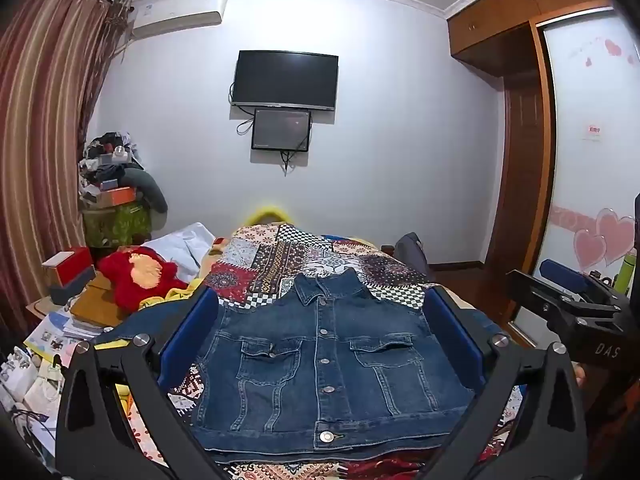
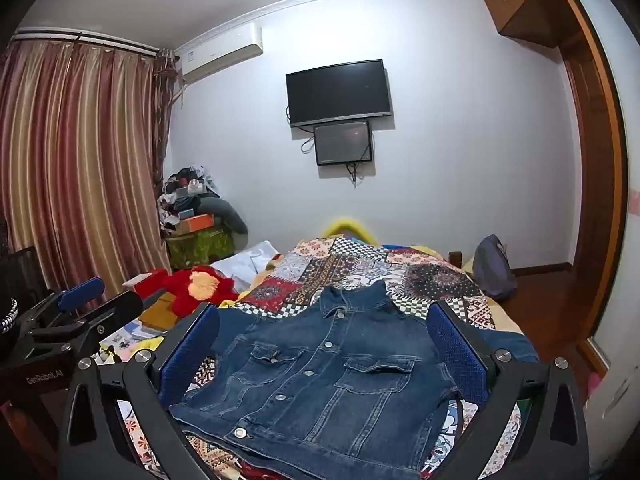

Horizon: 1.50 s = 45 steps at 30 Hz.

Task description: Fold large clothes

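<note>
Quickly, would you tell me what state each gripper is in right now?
Left gripper: open, holding nothing, above the denim jacket.
Right gripper: open, holding nothing, above the same jacket.

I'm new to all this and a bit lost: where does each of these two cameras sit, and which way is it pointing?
Left wrist: on the left gripper, facing along its open blue fingers at the denim jacket on the quilt; right gripper shows at right.
Right wrist: on the right gripper, same heading, jacket between its open fingers; left gripper at left.
Shared: jacket, quilt, TV, red plush toy.
</note>
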### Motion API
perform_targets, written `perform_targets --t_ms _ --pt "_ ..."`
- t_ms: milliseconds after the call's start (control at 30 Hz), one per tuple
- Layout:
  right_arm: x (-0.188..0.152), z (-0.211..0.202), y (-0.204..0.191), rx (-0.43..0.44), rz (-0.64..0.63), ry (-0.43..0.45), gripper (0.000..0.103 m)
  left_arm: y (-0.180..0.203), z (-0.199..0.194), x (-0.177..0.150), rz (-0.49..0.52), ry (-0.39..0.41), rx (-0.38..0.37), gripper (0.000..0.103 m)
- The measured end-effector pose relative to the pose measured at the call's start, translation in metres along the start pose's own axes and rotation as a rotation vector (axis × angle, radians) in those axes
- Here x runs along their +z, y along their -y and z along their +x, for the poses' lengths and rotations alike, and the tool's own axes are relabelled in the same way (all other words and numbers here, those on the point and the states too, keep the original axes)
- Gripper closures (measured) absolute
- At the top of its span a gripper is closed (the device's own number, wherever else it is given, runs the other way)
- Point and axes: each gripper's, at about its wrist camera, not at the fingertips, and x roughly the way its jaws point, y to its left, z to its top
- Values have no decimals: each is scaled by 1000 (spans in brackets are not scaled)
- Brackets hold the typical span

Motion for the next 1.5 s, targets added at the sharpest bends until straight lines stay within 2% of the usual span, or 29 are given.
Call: perform_targets --t_ms 500,1500 --pt "2 0 1 -3 13 -2 0 -3 4 1 -18 -10 17 0" --pt "4 -6 2 -24 3 -13 0 -10 14 -4 -45 -33 6 0"
